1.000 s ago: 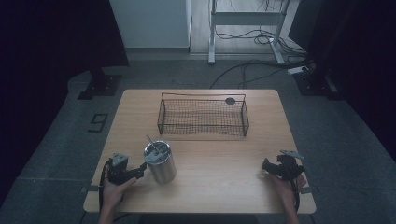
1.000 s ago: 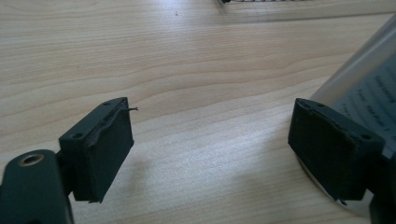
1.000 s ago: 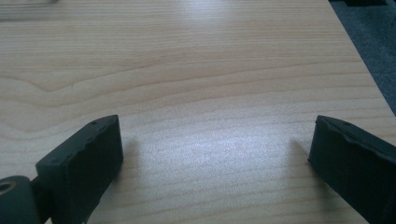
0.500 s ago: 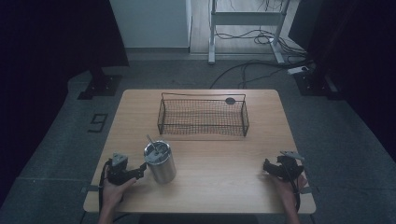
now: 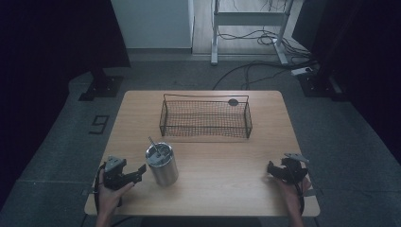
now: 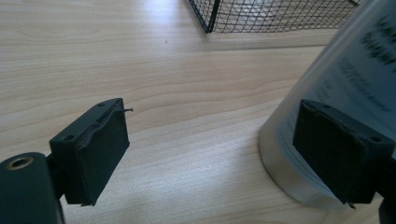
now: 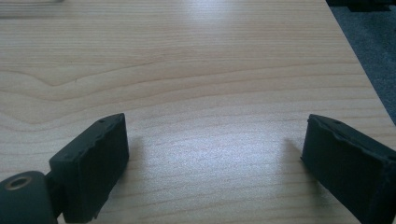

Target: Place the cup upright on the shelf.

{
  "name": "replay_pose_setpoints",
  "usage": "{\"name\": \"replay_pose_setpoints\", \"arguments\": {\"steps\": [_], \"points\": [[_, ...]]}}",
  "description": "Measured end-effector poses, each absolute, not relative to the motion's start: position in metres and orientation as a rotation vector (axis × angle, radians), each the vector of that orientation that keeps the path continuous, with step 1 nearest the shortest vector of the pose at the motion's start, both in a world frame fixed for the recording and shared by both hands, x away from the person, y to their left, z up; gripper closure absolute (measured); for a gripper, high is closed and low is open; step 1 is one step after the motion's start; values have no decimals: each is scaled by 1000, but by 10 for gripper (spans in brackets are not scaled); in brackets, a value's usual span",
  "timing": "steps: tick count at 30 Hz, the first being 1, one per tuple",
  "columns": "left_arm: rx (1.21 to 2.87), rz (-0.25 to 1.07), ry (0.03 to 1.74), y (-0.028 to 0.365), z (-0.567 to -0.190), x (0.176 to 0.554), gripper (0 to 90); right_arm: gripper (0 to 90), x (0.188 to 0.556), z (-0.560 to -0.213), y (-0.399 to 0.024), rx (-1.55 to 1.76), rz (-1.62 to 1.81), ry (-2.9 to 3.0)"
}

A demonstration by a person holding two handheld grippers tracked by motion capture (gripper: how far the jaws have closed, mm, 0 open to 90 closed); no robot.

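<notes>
A steel tumbler [image 5: 162,165] with a lid and a straw stands upright on the wooden table [image 5: 217,156], left of centre. My left gripper [image 5: 138,173] sits open just to its left, jaws pointing at it. In the left gripper view the tumbler [image 6: 345,93] rises behind the right jaw and nothing lies between the jaws [image 6: 212,154]. My right gripper [image 5: 272,170] rests open near the table's front right, with bare wood between its jaws [image 7: 217,158].
A black wire basket [image 5: 205,118] stands at the back middle of the table, its corner [image 6: 243,14] also seen ahead of the left gripper. A small dark round thing [image 5: 233,101] lies behind the basket. Cables and a desk frame [image 5: 250,28] are on the floor beyond.
</notes>
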State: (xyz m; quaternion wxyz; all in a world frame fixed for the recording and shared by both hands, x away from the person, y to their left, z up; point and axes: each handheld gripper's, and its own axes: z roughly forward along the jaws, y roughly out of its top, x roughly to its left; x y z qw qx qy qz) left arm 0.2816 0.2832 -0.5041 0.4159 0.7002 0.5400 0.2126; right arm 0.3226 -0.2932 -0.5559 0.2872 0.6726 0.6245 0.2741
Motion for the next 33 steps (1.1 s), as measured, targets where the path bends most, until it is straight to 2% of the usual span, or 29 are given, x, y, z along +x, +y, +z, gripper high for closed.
{"name": "replay_pose_setpoints", "arguments": {"steps": [6, 18, 33], "points": [[1751, 541, 1310, 280, -495, 272, 99, 85, 322, -556, -294, 1801, 734, 1659], [1766, 472, 1194, 269, -475, 258, 80, 105, 321, -556, -294, 1806, 730, 1643], [1833, 412, 1093, 243, -471, 255, 39, 113, 321, -555, -294, 1807, 729, 1640]]}}
